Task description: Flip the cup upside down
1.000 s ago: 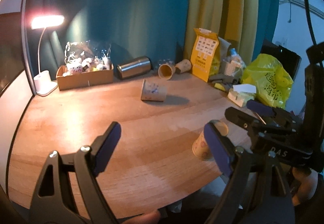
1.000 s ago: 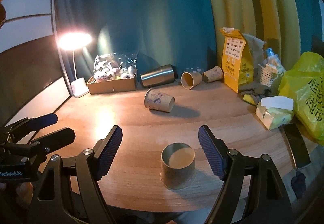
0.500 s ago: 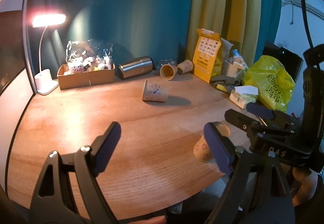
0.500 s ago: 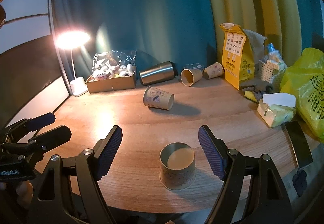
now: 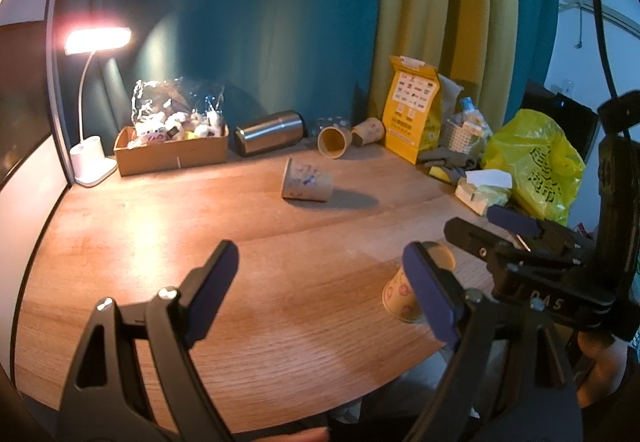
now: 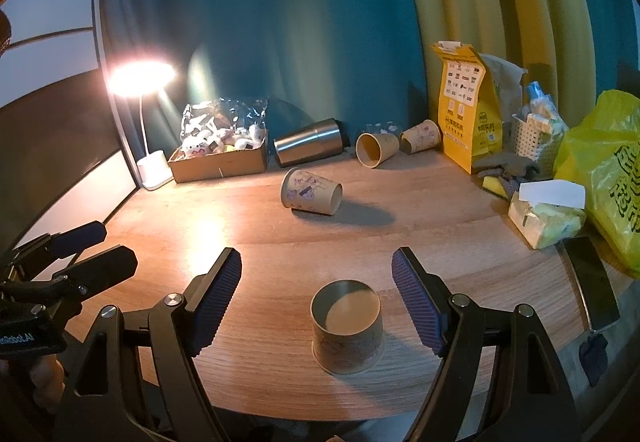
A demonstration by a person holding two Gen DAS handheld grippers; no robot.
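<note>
Straight ahead of the wide-open, empty right gripper [image 6: 316, 300], the upright paper cup [image 6: 347, 326] is centred between its pads, axis vertical; left gripper [image 5: 320, 288], also open, is farther off.

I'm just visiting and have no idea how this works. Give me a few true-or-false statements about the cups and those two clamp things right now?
1. The nearest paper cup stands upright, mouth up. True.
2. The right gripper is clamped on that cup. False: its fingers are spread wide, not touching it.
3. A printed paper cup lies on its side mid-table. True.
4. The steel tumbler stands upright. False: it lies on its side near the curtain.
5. The left gripper holds a cup. False: it is open and holds nothing.
</note>
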